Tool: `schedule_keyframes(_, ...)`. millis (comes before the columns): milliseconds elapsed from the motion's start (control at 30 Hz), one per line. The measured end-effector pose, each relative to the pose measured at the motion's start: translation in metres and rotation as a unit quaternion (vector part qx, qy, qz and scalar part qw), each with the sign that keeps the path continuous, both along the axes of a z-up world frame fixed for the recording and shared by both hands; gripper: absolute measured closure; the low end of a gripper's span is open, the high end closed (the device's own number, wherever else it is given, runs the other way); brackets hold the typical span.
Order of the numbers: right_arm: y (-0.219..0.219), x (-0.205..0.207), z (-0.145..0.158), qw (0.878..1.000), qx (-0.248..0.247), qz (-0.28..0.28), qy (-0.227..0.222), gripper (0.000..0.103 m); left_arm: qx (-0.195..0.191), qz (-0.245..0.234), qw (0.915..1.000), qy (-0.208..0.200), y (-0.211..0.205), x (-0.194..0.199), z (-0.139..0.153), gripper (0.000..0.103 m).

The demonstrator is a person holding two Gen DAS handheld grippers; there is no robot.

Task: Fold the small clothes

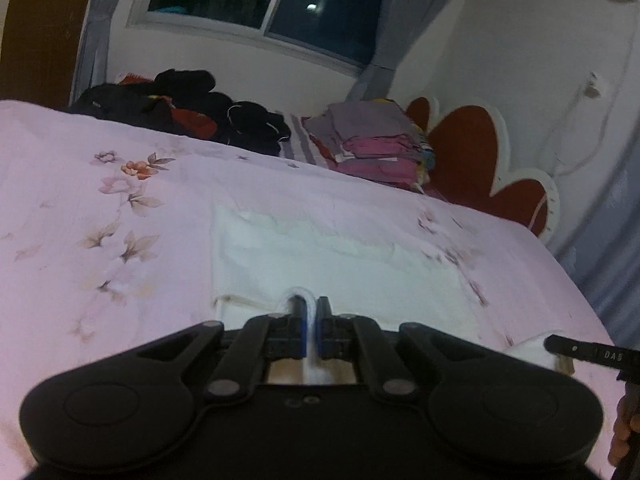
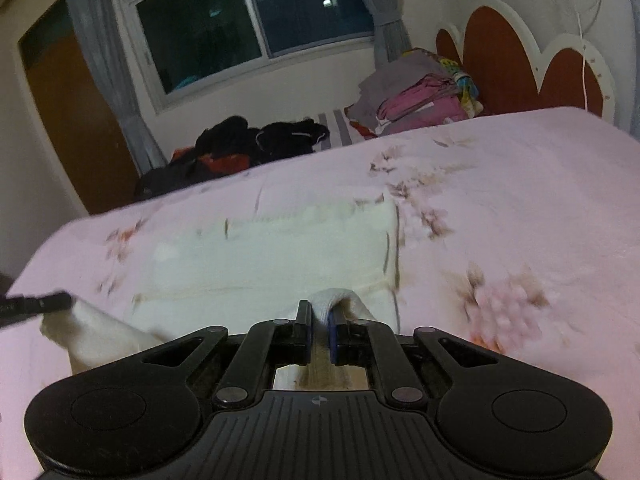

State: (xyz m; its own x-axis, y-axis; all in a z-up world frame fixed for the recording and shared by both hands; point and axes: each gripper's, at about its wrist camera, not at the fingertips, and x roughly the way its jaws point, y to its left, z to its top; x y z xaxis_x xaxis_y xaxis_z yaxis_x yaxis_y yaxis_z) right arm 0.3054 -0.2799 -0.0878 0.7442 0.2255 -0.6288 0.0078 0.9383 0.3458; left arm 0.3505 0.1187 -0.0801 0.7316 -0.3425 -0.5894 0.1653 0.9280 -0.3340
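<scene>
- Step in hand, as judged: both grippers are carrying the near edge of the white cloth (image 1: 340, 256) forward over its flat part to make a fold.
- Keep the two grippers level with each other and equally far forward, so the folded edge is landing square on the far edge.
- Keep the edge taut between the grippers; slack is likely to leave a crease.
- Left gripper (image 1: 307, 312): the fingers are clenched, pinching a tuft of cloth that is bulging just ahead of the tips.
- Right gripper (image 2: 320, 316): the fingers are clenched, grasping a fold of cloth that is humping up between and ahead of the tips.
- The rest of the cloth is lying flat on the bed (image 1: 120, 200), ahead of both sets of fingers.
</scene>
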Motion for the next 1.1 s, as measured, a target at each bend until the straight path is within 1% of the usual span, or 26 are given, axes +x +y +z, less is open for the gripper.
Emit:
schedule_keyframes(67,-0.003,0.026,-0.008,1.000,0.002,-0.003,0.005,0.096,0.002,0.006,1.0000,0.004,-0.004,0.020,-0.007,0.099)
schedule_keyframes(233,-0.009,0.076,-0.026,1.000,0.010,-0.006,0.019,0.096,-0.002,0.025,0.9996,0.013,-0.010,0.062,-0.019,0.099)
schedule_keyframes(367,-0.019,0.112,-0.038,0.999,0.028,-0.016,0.032,0.096,-0.003,0.041,0.9990,0.018,-0.012,0.094,-0.025,0.099)
schedule_keyframes(467,-0.028,0.137,-0.049,0.998,0.046,-0.025,0.046,0.096,0.004,0.052,0.9982,0.029,-0.013,0.117,-0.033,0.099)
schedule_keyframes(567,-0.037,0.161,-0.066,0.994,0.076,-0.032,0.077,0.096,0.014,0.064,0.9967,0.048,-0.016,0.136,-0.046,0.099)
schedule_keyframes(667,-0.041,0.175,-0.078,0.992,0.080,-0.037,0.089,0.095,0.030,0.069,0.9953,0.061,-0.021,0.151,-0.056,0.097)
schedule_keyframes(700,-0.042,0.178,-0.079,0.992,0.078,-0.040,0.087,0.095,0.035,0.068,0.9949,0.065,-0.023,0.155,-0.058,0.094)
schedule_keyframes(733,-0.043,0.181,-0.080,0.992,0.077,-0.044,0.088,0.095,0.041,0.069,0.9945,0.068,-0.025,0.158,-0.060,0.089)
schedule_keyframes(767,-0.044,0.184,-0.081,0.992,0.078,-0.044,0.089,0.095,0.048,0.077,0.9935,0.068,-0.026,0.161,-0.061,0.079)
schedule_keyframes(800,-0.044,0.185,-0.081,0.992,0.076,-0.044,0.089,0.095,0.056,0.086,0.9926,0.065,-0.026,0.163,-0.061,0.073)
schedule_keyframes(867,-0.046,0.190,-0.080,0.993,0.065,-0.050,0.083,0.095,0.061,0.103,0.9914,0.054,-0.024,0.165,-0.057,0.041)
schedule_keyframes(900,-0.047,0.191,-0.079,0.994,0.059,-0.051,0.077,0.095,0.061,0.108,0.9911,0.049,-0.022,0.166,-0.055,0.036)
schedule_keyframes(933,-0.049,0.192,-0.078,0.994,0.056,-0.052,0.074,0.095,0.062,0.109,0.9912,0.042,-0.020,0.166,-0.052,0.035)
schedule_keyframes(967,-0.051,0.195,-0.078,0.994,0.057,-0.053,0.072,0.091,0.062,0.104,0.9920,0.038,-0.018,0.166,-0.051,0.035)
schedule_keyframes(1000,-0.054,0.199,-0.079,0.994,0.058,-0.054,0.072,0.084,0.062,0.097,0.9926,0.037,-0.018,0.166,-0.049,0.035)
schedule_keyframes(1067,-0.057,0.199,-0.077,0.995,0.053,-0.060,0.061,0.026,0.065,0.087,0.9935,0.034,-0.017,0.165,-0.047,0.035)
schedule_keyframes(1100,-0.058,0.197,-0.075,0.996,0.047,-0.062,0.048,0.023,0.063,0.076,0.9946,0.032,-0.017,0.165,-0.047,0.035)
